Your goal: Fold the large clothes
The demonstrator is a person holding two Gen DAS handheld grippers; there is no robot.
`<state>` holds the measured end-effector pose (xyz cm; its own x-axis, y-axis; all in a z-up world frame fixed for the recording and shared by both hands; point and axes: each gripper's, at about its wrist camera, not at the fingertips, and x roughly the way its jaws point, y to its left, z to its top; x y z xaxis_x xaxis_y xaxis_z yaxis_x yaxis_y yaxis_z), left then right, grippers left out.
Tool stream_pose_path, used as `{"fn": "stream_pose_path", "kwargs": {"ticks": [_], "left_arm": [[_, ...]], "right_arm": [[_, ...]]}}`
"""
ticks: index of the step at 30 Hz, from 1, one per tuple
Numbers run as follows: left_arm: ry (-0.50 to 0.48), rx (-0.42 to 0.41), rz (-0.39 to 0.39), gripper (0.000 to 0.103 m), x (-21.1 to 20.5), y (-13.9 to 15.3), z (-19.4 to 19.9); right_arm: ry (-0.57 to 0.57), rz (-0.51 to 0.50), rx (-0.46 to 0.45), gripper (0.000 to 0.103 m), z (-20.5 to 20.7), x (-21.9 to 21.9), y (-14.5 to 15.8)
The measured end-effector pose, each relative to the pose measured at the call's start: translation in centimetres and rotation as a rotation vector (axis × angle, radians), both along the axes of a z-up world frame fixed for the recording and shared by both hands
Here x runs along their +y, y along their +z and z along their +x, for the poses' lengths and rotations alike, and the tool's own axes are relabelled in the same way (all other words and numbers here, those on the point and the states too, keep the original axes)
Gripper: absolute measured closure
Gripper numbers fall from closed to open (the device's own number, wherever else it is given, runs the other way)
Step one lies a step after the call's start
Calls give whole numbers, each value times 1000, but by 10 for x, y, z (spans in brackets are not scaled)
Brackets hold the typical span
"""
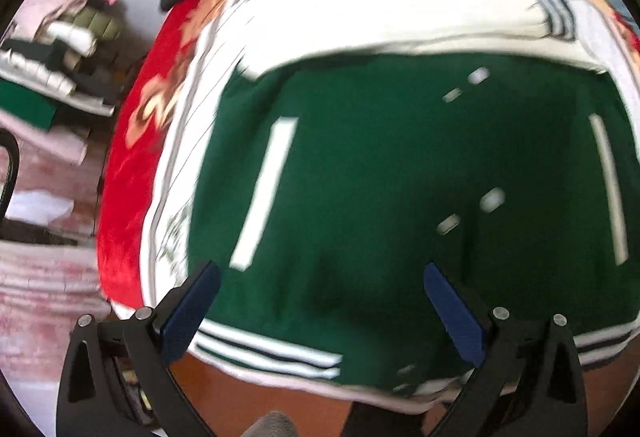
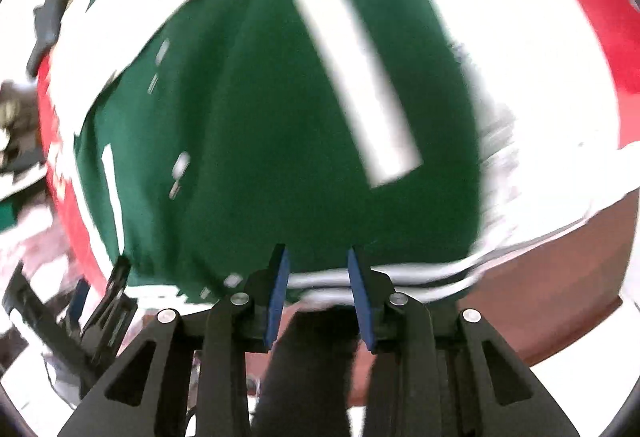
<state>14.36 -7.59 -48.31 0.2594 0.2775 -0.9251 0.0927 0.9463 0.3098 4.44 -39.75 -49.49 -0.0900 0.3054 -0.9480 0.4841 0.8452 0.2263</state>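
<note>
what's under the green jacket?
The green jacket lies on a white striped sheet, which lies over a red floral blanket. What the blanket covers is hidden, as is anything directly beneath the jacket's body.

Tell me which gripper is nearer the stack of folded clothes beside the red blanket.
Left. The left gripper hangs over the green jacket's hem nearest the stack; the right gripper is farther along that hem.

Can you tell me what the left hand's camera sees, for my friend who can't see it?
A green jacket with white sleeves lies spread on a red flowery blanket. The left gripper hangs above its striped hem, jaws wide open and empty.
</note>
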Motion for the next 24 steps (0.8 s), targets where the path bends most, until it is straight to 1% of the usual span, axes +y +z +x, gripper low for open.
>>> {"fn": "stream_pose_path", "kwargs": {"ticks": [1, 3, 5, 6, 7, 8, 11, 13, 14, 15, 16, 17, 18, 19, 21, 22, 23, 24], "left_arm": [[-6, -12, 3, 0, -12, 1, 7], [-14, -27, 19, 0, -32, -1, 23], [-16, -42, 50, 0, -53, -9, 40], [-14, -42, 69, 0, -64, -17, 50], [-11, -38, 83, 0, -71, -22, 56], [-5, -31, 100, 0, -78, -30, 62], [6, -4, 176, 0, -98, -56, 76], [22, 27, 234, 0, -107, -75, 81], [34, 48, 249, 0, -109, -82, 82], [51, 70, 264, 0, -109, -90, 82], [65, 79, 272, 0, -108, -94, 81], [81, 84, 278, 0, -108, -97, 81], [100, 84, 282, 0, -107, -98, 80], [113, 86, 284, 0, -106, -98, 81], [131, 94, 295, 0, -107, -100, 82], [139, 99, 299, 0, -106, -102, 83], [149, 103, 298, 0, -105, -103, 84], [161, 106, 295, 0, -104, -104, 85]], "right_arm": [[-8, -16, -16, 71, -1, -9, 4], [-11, -55, -64, 71, 27, -50, 18], [18, -92, -106, 71, 60, -82, 23], [35, -104, -119, 71, 75, -85, 24], [53, -114, -131, 71, 92, -78, 20], [92, -115, -144, 71, 116, -83, 14], [184, -99, -166, 71, 163, -89, -6], [298, -71, -139, 71, 199, -86, -32], [324, -63, -133, 71, 211, -43, -55], [359, -50, -127, 75, 220, -44, -66], [352, -26, -134, 84, 224, -50, -71], [323, 8, -142, 84, 228, -51, -77], [248, 60, -148, 87, 227, -68, -79], [179, 98, -148, 88, 223, -87, -82], [77, 172, -145, 88, 214, -114, -89], [6, 212, -126, 89, 206, -132, -98], [-53, 248, -102, 93, 199, -146, -108], [-103, 279, -79, 98, 192, -150, -121]]}}
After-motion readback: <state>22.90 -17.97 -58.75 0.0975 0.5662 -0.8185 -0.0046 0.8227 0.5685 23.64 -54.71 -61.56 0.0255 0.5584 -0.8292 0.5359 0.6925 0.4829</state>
